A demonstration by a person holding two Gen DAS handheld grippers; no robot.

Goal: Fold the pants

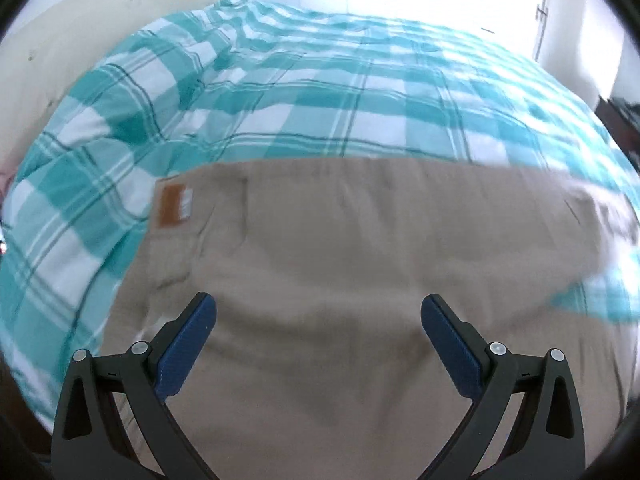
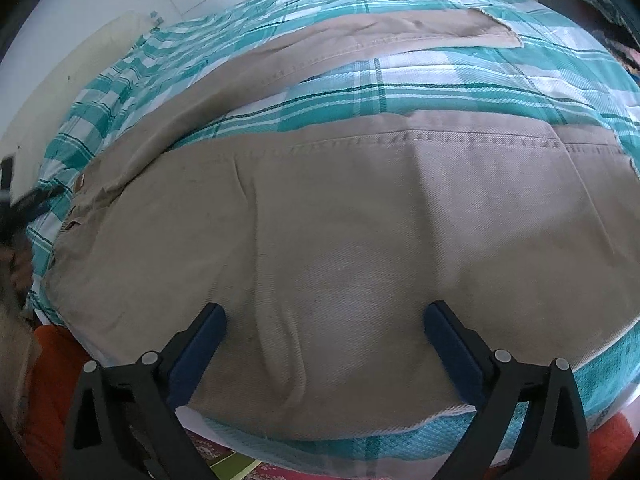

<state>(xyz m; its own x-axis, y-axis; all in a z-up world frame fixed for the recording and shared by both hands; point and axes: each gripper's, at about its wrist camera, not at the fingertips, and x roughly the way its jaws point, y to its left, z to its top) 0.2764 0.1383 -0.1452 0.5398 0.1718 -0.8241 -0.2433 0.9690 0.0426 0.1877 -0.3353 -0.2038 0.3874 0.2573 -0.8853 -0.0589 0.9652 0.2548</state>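
Beige pants (image 1: 328, 264) lie spread on a bed with a teal and white checked cover (image 1: 304, 92). In the left wrist view the waistband end with a brown label (image 1: 173, 205) is at the left. My left gripper (image 1: 319, 312) is open and empty just above the upper pants. In the right wrist view the near leg (image 2: 340, 240) fills the middle and the far leg (image 2: 360, 46) runs toward the back right, with cover showing between them. My right gripper (image 2: 326, 320) is open and empty over the near leg by the bed's front edge.
A cream headboard (image 1: 80, 24) stands at the back left. White walls and a door (image 1: 540, 8) are behind the bed. An orange cloth (image 2: 48, 380) and a patterned rug (image 2: 240, 468) show below the bed's front edge. Dark furniture (image 1: 624, 128) is at the right.
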